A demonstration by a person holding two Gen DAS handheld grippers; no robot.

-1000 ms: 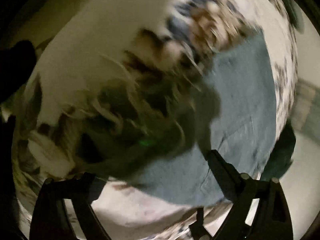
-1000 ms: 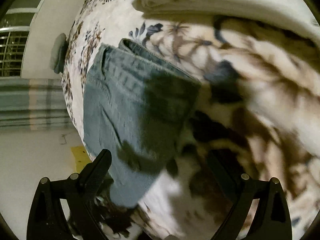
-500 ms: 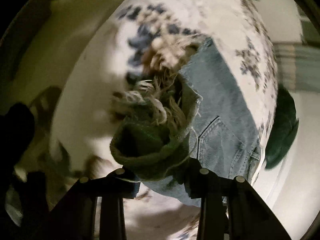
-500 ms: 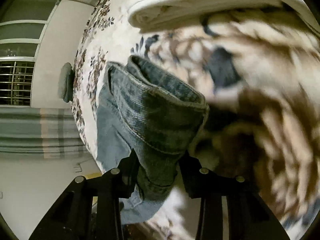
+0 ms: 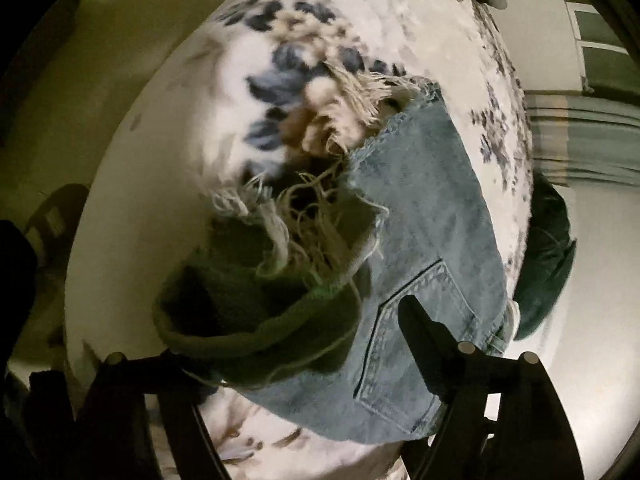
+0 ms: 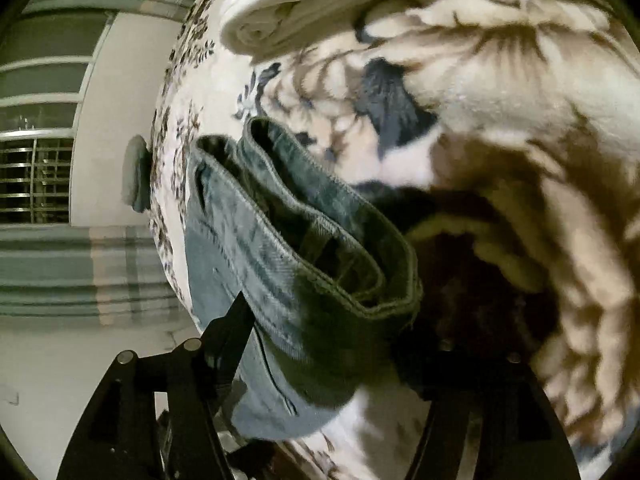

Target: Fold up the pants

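Note:
Light blue denim pants (image 5: pixel 420 240) lie folded on a floral bedspread (image 5: pixel 192 128). In the left wrist view the frayed hem end (image 5: pixel 312 216) stands up in a loose fold over the back pocket (image 5: pixel 404 360). My left gripper (image 5: pixel 288 344) is open around that fold, its fingers (image 5: pixel 424 328) spread wide. In the right wrist view the waistband end (image 6: pixel 320 264) is doubled into a loop. My right gripper (image 6: pixel 332 344) is open, one finger (image 6: pixel 228 332) left of the denim, the other in shadow at the right.
A rolled cream blanket (image 6: pixel 320 4) lies at the far side of the bed. A dark green cushion (image 5: pixel 548 276) hangs off the bed edge in the left wrist view. A window with a grille (image 6: pixel 36 176) and a white wall are to the left.
Both grippers were shut on the denim half a second ago and have opened. The hem and waistband folds have dropped from the jaws onto the pants.

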